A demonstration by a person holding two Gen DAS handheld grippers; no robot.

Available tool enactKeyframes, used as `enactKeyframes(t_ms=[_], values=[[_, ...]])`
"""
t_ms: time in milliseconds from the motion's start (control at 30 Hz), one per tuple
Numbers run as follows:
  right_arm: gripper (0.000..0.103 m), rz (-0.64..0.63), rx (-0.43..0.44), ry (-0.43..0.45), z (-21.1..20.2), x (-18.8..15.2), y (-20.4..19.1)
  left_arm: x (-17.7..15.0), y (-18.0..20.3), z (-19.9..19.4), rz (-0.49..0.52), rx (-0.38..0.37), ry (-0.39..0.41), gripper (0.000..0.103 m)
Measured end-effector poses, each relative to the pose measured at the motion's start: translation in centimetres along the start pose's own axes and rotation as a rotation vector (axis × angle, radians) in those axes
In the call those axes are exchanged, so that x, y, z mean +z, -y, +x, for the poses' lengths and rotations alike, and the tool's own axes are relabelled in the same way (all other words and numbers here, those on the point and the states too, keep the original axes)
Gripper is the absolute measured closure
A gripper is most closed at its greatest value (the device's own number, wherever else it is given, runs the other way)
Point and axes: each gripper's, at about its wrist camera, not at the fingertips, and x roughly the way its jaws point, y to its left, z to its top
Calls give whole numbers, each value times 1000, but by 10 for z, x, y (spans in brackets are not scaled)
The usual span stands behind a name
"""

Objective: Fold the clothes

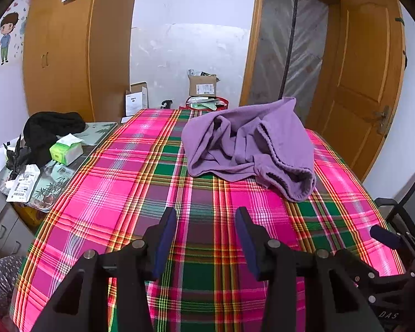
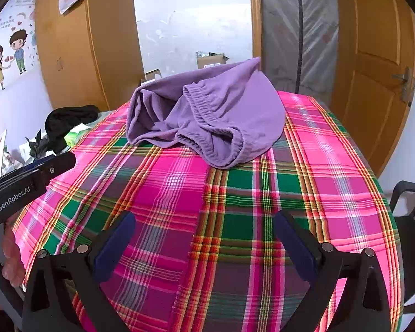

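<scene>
1. We hold the left gripper (image 1: 206, 215) above the near part of the table, its blue-padded fingers (image 1: 164, 238) spread apart with nothing between them.
2. Our right gripper (image 2: 204, 221) hovers the same way, fingers (image 2: 116, 238) released wide and holding nothing, well short of the garment.
3. The purple garment (image 2: 207, 116) lies crumpled in a heap on the far half of the plaid tablecloth (image 2: 179, 193). An elastic ribbed opening (image 2: 207, 144) faces us; we cannot tell whether it is a waistband or a cuff.
4. In the left wrist view the same heap (image 1: 246, 144) sits to the right of the table's middle.
5. In the right wrist view the left gripper's body enters from the left edge, and its side reads "GenRobot.AI" (image 2: 13, 195).
6. In the left wrist view, letters that look like "DAS" (image 1: 388, 315) show at the lower right; we cannot tell what carries them.
7. A side desk (image 1: 96, 132) to the left holds a green tissue pack (image 1: 66, 150), a black cloth heap (image 1: 49, 130) and a white packet with a barcode label (image 1: 23, 184); its print is too small to read.
8. Beyond the table stand a cardboard box with a shipping label (image 1: 203, 85), unreadable, and an open white box (image 1: 136, 99).
9. A cartoon wall sticker (image 2: 5, 58) carries writing too blurred to read.
</scene>
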Motion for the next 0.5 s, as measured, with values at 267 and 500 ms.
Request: enactKeyframes(t_ms=[267, 500], values=[[3, -2, -25, -4, 1, 2, 2, -1, 2, 9, -7, -12, -53, 57], [3, -5, -41, -3, 1, 5, 3, -5, 7, 20, 4, -69, -112, 57]])
